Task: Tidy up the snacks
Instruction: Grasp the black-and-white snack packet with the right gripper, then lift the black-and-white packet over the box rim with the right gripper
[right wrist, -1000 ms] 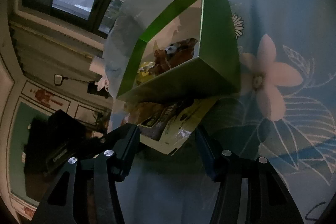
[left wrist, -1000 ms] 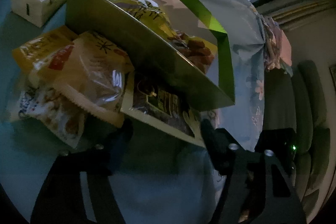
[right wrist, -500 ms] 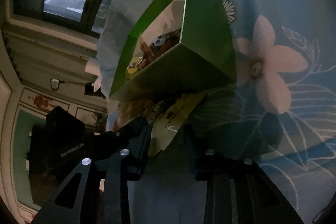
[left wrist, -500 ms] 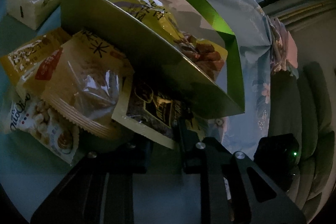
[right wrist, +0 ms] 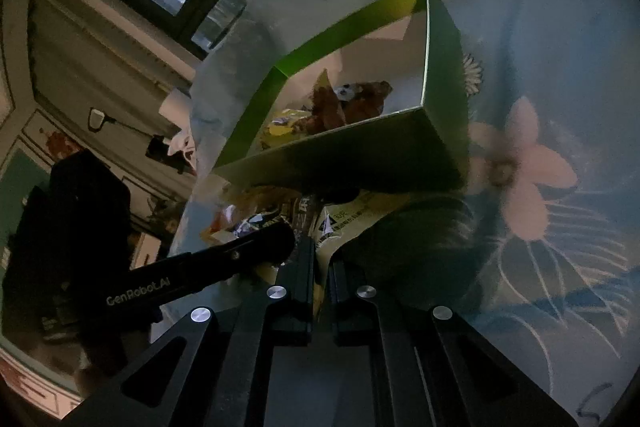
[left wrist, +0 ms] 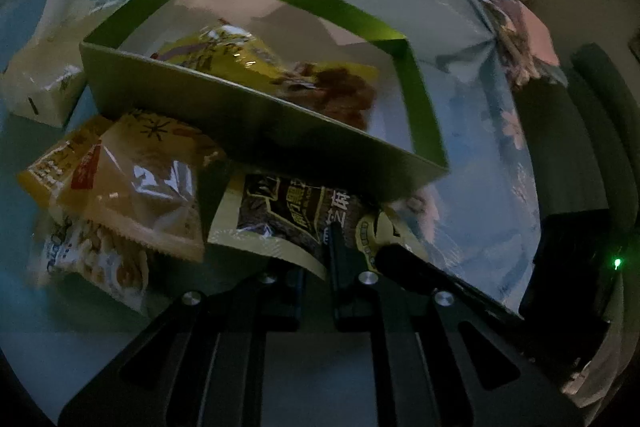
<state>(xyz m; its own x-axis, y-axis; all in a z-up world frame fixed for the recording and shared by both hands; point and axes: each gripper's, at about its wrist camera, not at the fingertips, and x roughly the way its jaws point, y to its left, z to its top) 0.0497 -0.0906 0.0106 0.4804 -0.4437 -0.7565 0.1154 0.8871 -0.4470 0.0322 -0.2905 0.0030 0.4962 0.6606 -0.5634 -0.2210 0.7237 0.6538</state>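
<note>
A green box (left wrist: 256,123) with a white inside holds a yellow snack bag (left wrist: 280,75); it also shows in the right wrist view (right wrist: 440,39). A yellow-green packet with dark print (left wrist: 296,215) lies in front of the box. My left gripper (left wrist: 318,259) is shut on its near edge. My right gripper (right wrist: 320,259) is shut on the same packet (right wrist: 348,223) at another edge. The left gripper's finger (right wrist: 240,255) crosses the right wrist view.
Several loose snack bags (left wrist: 132,183) lie left of the packet. A white tissue pack (left wrist: 44,83) sits at the far left. The table wears a blue floral cloth (right wrist: 540,187). A dark sofa (left wrist: 592,131) stands beyond the table edge.
Both grippers have closed from wide open onto the yellow-green packet. The packet has lifted slightly from under the box's front wall.
</note>
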